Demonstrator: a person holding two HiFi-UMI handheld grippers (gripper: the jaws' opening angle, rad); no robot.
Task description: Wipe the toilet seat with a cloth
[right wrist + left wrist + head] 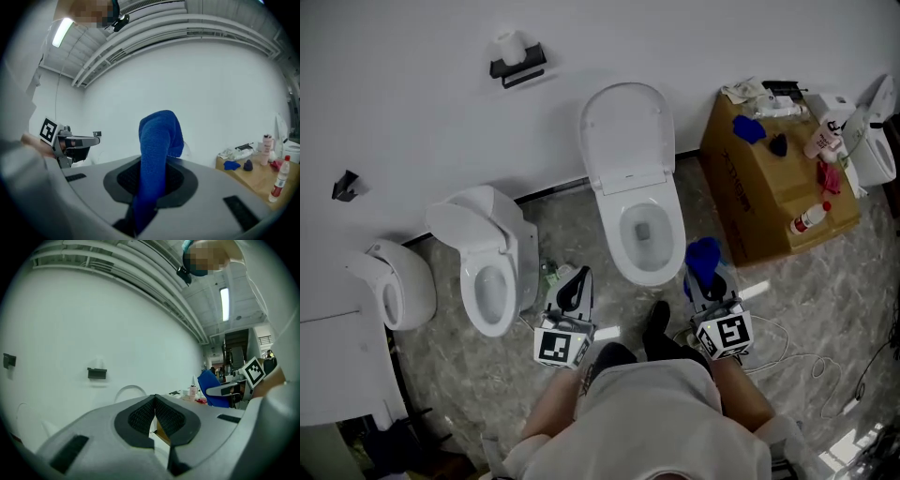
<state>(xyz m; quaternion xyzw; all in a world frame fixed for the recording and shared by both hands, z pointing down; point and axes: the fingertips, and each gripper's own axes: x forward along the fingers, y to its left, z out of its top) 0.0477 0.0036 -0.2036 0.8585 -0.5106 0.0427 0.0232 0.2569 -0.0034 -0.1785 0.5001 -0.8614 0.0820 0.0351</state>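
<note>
Cloth gripped; tongs at lower centre.
My right tongs (709, 281) are clamped on the blue cloth (703, 255), just beside the toilet seat's (613, 234) lower right rim. My left tongs (575, 289) are closed tip to tip, holding nothing, lower left of the seat.

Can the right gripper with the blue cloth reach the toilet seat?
Probably yes. The right gripper, jaws shut on the cloth, is just beside the seat. The lid is up, and nothing seems to lie between them.
</note>
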